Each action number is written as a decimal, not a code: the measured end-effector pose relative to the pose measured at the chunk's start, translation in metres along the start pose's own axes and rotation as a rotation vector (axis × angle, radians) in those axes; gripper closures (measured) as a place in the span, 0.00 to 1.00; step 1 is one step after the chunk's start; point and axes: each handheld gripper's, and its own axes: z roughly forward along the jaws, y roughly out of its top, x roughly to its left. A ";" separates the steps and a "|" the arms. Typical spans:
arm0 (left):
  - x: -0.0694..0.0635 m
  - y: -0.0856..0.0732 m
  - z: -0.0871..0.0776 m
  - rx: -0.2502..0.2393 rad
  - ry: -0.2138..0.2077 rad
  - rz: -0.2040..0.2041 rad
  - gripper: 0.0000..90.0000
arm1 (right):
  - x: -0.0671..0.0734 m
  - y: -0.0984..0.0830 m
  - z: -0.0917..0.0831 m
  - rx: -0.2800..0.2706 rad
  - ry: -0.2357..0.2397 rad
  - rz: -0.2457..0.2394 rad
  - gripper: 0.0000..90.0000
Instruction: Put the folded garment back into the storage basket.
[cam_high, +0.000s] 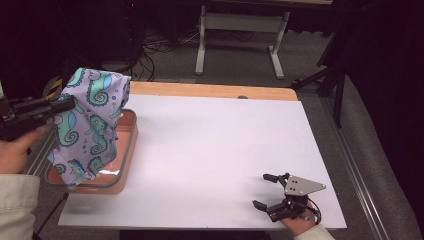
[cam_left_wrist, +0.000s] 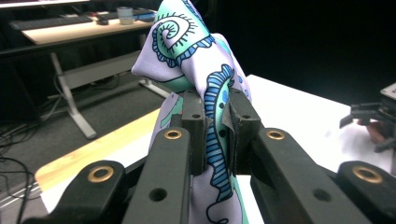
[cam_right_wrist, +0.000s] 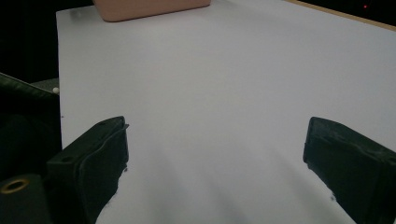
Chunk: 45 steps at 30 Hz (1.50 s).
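Left gripper (cam_left_wrist: 217, 135) is clamped on a bunched fold of the seahorse-print cloth (cam_high: 90, 125), which is held raised at the table's left edge. From the grip the cloth hangs down lengthwise, its lower end resting in the pink tray (cam_high: 127, 150) directly beneath. Right gripper (cam_high: 270, 192), jaws spread wide with nothing between them, is parked well apart at the near right of the white table (cam_high: 215, 150). Only 1 gripper is engaged.

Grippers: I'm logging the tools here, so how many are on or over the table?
2. The left gripper holds the lilac seahorse-print cloth above the pink tray; the right gripper rests open on the white table.
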 end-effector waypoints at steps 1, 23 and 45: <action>0.000 -0.001 0.001 0.001 -0.006 -0.003 0.90 | 0.000 0.000 0.000 0.000 0.001 0.000 0.08; 0.000 -0.026 0.012 0.073 -0.090 -0.054 0.90 | 0.001 0.000 0.002 0.010 0.014 0.000 0.08; 0.011 -0.047 0.027 0.121 -0.118 -0.107 0.89 | 0.001 0.000 0.002 0.012 0.014 0.000 0.08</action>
